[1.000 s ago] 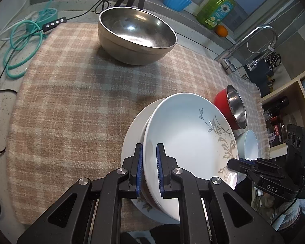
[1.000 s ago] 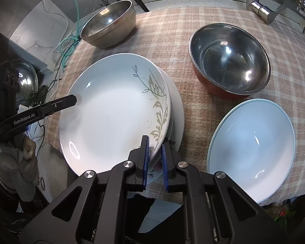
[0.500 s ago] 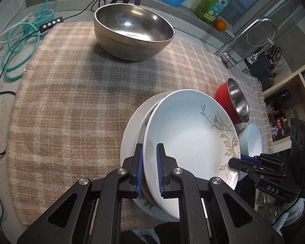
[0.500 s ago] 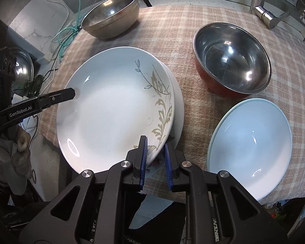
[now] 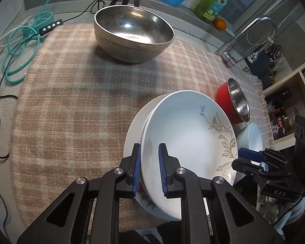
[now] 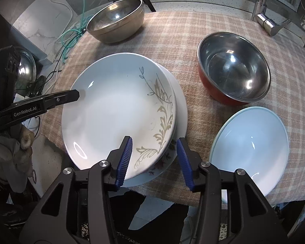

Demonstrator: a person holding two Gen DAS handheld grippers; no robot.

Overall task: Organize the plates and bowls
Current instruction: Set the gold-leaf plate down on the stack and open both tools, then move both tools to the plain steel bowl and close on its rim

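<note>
- left gripper [image 5: 149, 169] clamps near-left rim of leaf-pattern plate [image 6: 120, 109], stacked on lower plate [image 6: 181, 109]
- right gripper [image 6: 154, 159] jaws wide apart, straddling stack's near rim, not touching

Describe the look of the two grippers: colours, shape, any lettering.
Both are matte black, with angular cut-out arms, silver pivot screws and ribbed blue pads. The left gripper reads "GenRobot.AI" in white along its side in the right wrist view. The right gripper reads "DAS" in the left wrist view.
</note>
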